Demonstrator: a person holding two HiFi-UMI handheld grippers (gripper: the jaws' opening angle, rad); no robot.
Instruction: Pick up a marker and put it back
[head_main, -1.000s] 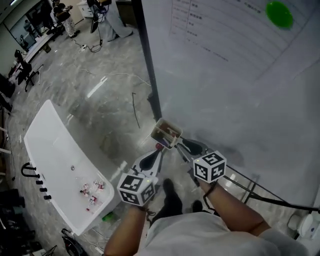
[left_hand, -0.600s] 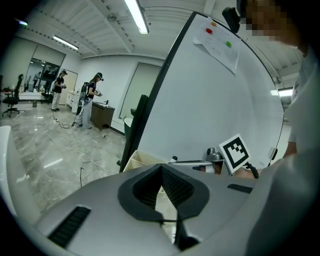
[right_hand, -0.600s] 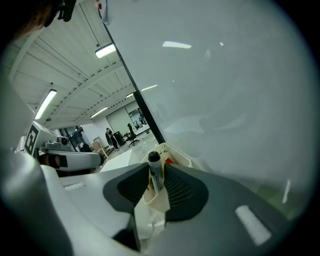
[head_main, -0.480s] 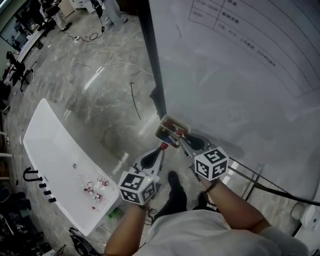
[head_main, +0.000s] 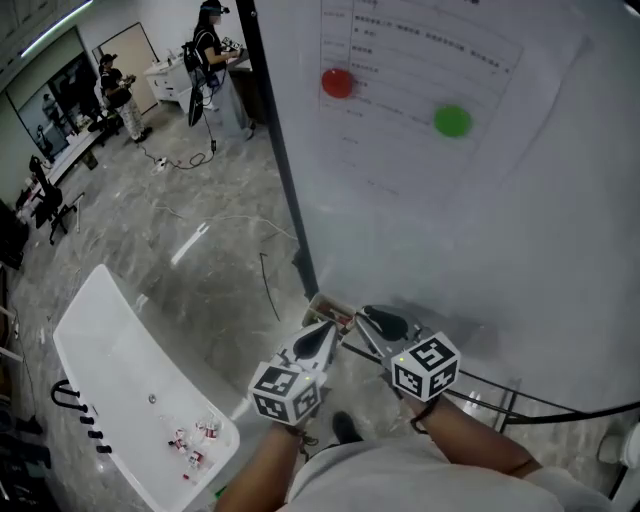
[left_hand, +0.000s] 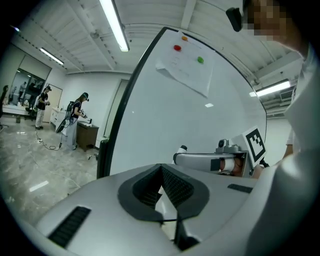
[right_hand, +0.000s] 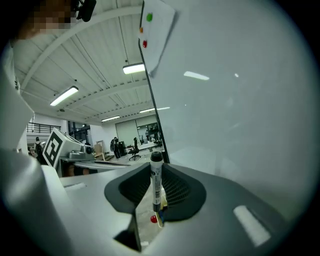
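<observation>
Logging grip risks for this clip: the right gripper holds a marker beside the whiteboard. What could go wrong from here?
The right gripper, whose jaws have just been closing, clamps the marker upright with its cap end poking past the jaws, so it might pivot or slip. The whiteboard is close alongside; a swing could knock the marker on it. The small box below is partly hidden, so the return may miss.

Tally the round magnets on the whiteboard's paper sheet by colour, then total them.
Red magnet: 1
Green magnet: 1
Orange magnet: 1 (small, near the sheet's top edge, seen only in the two gripper views)
Total: 3
</observation>
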